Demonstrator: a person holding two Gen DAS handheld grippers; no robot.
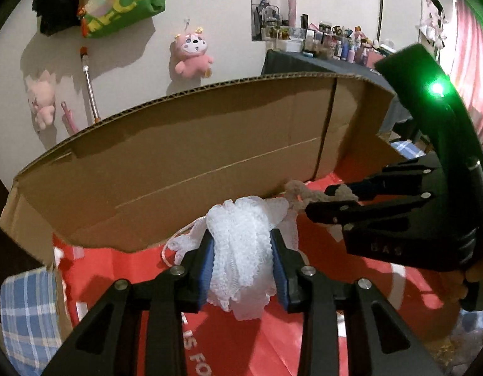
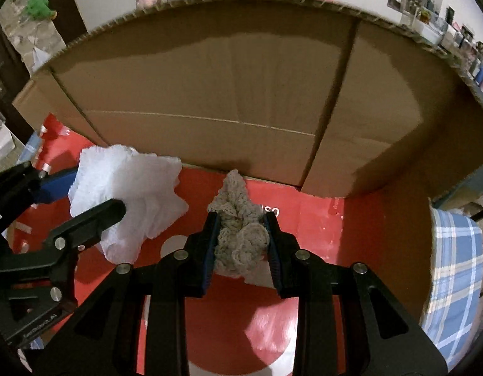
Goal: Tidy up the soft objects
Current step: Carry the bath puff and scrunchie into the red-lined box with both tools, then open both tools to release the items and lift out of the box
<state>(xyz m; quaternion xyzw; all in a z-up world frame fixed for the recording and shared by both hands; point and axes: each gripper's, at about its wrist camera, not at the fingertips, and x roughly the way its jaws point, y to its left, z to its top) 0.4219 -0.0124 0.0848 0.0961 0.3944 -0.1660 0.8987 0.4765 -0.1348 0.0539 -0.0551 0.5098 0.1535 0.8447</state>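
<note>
My left gripper (image 1: 241,258) is shut on a bundle of white lace cloth (image 1: 241,244), which bulges out between the blue pads and hangs over the red bag (image 1: 335,313) lining the cardboard box (image 1: 179,156). My right gripper (image 2: 241,241) is shut on a beige crocheted piece (image 2: 238,238), held above the same red bag (image 2: 319,228). In the left wrist view the right gripper (image 1: 316,200) comes in from the right with the beige crochet (image 1: 296,189) at its tips. In the right wrist view the left gripper (image 2: 94,194) enters from the left with the white lace cloth (image 2: 132,188).
The box's tall back flap (image 2: 210,87) stands close ahead of both grippers. Blue checked fabric (image 2: 454,266) lies outside the box at the right, and blue checked fabric (image 1: 25,313) at the left. Pink plush toys (image 1: 193,56) hang on the wall behind; a cluttered table (image 1: 335,50) stands far right.
</note>
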